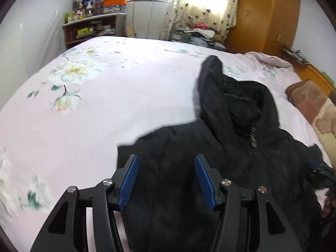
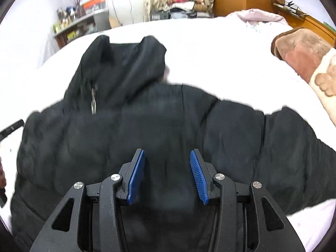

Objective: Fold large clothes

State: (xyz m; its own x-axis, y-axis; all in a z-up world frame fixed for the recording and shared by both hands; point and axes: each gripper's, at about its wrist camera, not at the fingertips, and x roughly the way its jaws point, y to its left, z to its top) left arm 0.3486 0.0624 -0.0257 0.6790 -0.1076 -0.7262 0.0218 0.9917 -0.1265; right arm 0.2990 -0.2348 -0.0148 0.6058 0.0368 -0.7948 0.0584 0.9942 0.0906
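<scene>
Left wrist view: the left gripper (image 1: pixel 167 180) is seen at the bottom of the frame, its blue pads (image 1: pixel 129 183) set partway apart above the near left part of a black padded jacket (image 1: pixel 241 147). Dark fabric fills the gap between the pads; whether it is pinched cannot be told.
Right wrist view: the right gripper (image 2: pixel 167 176) is shown low in the frame, its jaws likewise partway apart over the middle of the jacket (image 2: pixel 147 130). Fabric lies between and below the pads; no clear grip on it can be made out.
Jacket position: it is spread flat on the bed (image 1: pixel 94 126), with its hood (image 1: pixel 212 79) pointing toward the far side and one sleeve (image 2: pixel 294 147) stretched out to the right.
Zip pull: a silvery tab (image 2: pixel 93 103) is seen hanging near the collar.
Bed cover: a pale pink sheet printed with white flowers (image 1: pixel 71 71) is laid across the mattress.
Right side of bed: a brown and cream blanket (image 2: pixel 304 58) is folded beside the sleeve, apart from it.
Far side: a cluttered shelf unit (image 1: pixel 92 27), a patterned curtain (image 1: pixel 210 4) lit by a window, and a wooden wardrobe (image 1: pixel 268 16) are seen along the walls.
</scene>
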